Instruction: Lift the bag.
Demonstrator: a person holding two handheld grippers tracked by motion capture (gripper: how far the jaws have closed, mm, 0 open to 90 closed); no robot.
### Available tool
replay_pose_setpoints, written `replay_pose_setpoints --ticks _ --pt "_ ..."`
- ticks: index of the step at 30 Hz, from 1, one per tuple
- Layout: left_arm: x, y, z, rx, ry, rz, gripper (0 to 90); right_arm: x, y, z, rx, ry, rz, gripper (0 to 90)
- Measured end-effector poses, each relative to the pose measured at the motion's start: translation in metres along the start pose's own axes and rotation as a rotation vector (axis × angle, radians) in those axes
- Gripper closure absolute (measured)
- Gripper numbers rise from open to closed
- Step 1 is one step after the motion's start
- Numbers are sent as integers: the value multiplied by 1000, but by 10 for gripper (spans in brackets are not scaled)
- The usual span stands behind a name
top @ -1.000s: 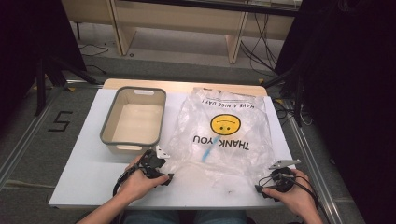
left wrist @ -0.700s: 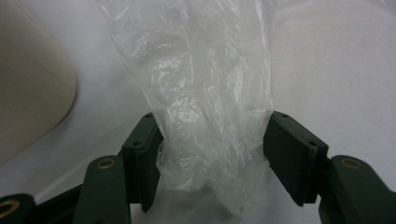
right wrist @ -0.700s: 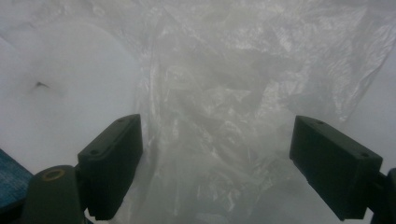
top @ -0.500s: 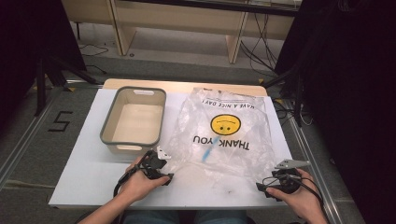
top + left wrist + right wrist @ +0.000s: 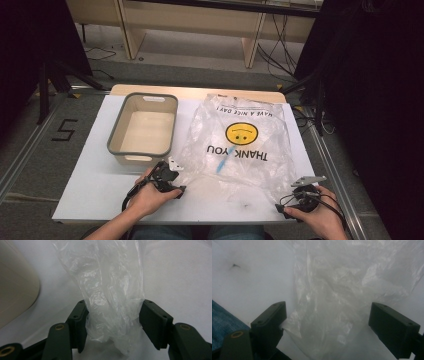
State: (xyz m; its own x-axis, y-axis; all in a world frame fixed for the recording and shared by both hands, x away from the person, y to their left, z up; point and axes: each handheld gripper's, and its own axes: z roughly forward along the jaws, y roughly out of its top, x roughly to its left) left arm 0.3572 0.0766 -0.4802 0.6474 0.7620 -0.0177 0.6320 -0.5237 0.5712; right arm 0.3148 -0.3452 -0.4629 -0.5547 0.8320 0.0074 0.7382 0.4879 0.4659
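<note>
A clear plastic bag (image 5: 240, 145) with a yellow smiley and "THANK YOU" print lies flat on the white table (image 5: 90, 185). My left gripper (image 5: 176, 176) sits at the bag's near left corner. In the left gripper view a bunched strip of the bag (image 5: 110, 302) runs between the jaws of the left gripper (image 5: 113, 322). The jaws have just been closing and stand apart, the film loose between them. My right gripper (image 5: 287, 197) is at the near right corner. The right gripper (image 5: 327, 325) is wide open around crumpled bag film (image 5: 332, 302).
A grey-rimmed, cream plastic bin (image 5: 145, 127) stands at the table's far left, just beyond my left hand. The table's near edge runs right under both hands. Dark curtains and wooden furniture legs lie past the far edge.
The right hand has shifted slightly at the bag's near right corner. The left hand and the bag lie as before.
</note>
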Motion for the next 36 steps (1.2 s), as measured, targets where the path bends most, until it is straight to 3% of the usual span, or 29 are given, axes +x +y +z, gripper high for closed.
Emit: replay_pose_setpoints --ticks 4,10,18,24,32,36 --pt "-2 1 -1 10 -6 -1 473 0 -2 2 35 -13 -9 199" --pt "-6 2 -2 23 -6 -7 570 0 -1 -1 44 -43 -10 343" --pt "-7 4 -3 39 -11 -11 713 1 2 -4 52 -36 -19 658" --pt "-10 4 -2 32 -17 14 833 0 4 -3 53 -25 -22 820" --pt "-8 2 -4 7 -58 41 884 0 4 -3 34 -10 -19 876" --pt "-8 3 -10 -47 -70 55 885 0 6 -5 -2 -3 -11 880"
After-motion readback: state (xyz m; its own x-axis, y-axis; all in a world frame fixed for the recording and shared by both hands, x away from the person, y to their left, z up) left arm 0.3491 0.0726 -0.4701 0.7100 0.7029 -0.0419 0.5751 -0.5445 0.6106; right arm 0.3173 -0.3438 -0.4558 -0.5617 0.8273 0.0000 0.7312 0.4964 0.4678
